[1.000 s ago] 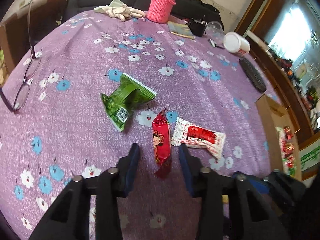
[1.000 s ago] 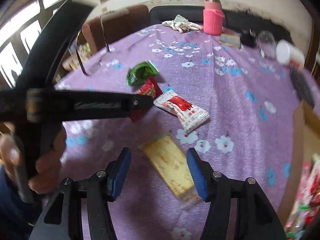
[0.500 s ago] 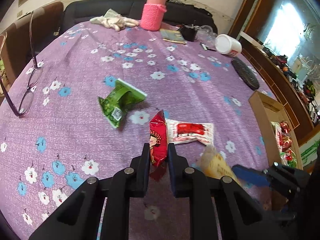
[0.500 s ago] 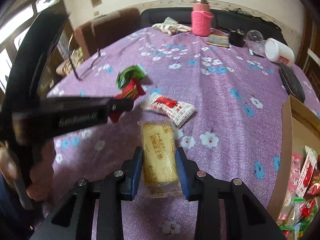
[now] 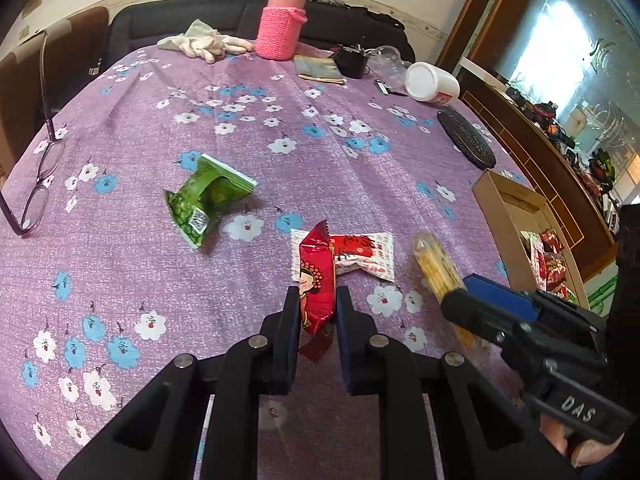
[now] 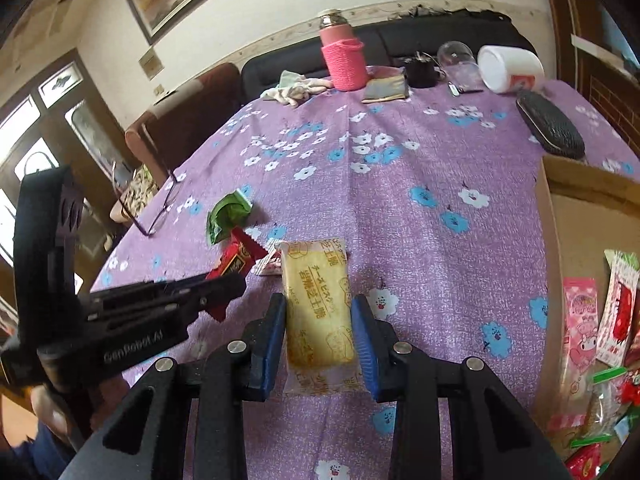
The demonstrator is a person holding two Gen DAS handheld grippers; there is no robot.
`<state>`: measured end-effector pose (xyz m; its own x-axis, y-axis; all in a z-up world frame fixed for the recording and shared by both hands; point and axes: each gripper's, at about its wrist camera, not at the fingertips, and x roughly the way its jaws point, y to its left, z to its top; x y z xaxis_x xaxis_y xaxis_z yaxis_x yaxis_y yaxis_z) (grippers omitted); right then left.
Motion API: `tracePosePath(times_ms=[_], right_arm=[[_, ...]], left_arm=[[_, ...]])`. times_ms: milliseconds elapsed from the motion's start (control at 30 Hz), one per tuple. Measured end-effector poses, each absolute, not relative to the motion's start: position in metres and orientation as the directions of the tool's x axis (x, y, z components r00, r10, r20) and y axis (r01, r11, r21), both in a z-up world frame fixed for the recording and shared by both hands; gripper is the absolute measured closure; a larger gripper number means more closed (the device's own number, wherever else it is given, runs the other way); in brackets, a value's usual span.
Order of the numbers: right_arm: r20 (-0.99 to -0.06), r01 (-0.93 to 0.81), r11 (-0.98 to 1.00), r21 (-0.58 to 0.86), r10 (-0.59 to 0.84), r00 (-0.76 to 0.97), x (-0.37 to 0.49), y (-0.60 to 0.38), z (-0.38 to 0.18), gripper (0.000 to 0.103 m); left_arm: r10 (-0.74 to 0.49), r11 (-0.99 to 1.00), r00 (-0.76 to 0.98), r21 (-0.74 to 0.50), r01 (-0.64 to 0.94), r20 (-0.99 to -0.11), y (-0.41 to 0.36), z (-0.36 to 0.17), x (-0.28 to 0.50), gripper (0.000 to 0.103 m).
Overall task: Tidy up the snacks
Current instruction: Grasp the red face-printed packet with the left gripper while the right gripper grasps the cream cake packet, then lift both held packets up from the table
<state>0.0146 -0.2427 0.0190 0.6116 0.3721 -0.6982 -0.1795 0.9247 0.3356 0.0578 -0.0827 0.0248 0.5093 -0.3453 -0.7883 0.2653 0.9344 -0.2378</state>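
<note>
Soft daylight, window glare, strong fisheye bending, dark vignetted corners.

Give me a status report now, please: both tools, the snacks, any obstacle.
Left tool shut on red snack. Right tool shut on yellow snack. Green packet and white-red packet on table. Box at right, path clear.

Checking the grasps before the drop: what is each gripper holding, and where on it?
Left gripper: red packet, clamped near its lower end. Right gripper: yellow biscuit pack, pinched across its long side edges, lower half.
</note>
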Motion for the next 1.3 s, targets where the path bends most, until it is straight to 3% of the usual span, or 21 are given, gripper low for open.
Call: tracePosePath(times_ms=[333,1300], right_arm=[[-0.690,-0.143,0.915,0.378,0.381,0.615,0.017,-0.252,0.017,0.067],[-0.681,-0.111,0.902,0.416,0.390,0.620,0.018,-0.259,0.014,0.067]], left_arm=[[-0.327,0.935,0.537,-0.184,0.303,-0.778,-0.095,0.029,0.049,0.087],[-0.325,0.935,0.545,-0.176,0.308,-0.773,-0.098,0.031,0.047,0.087]])
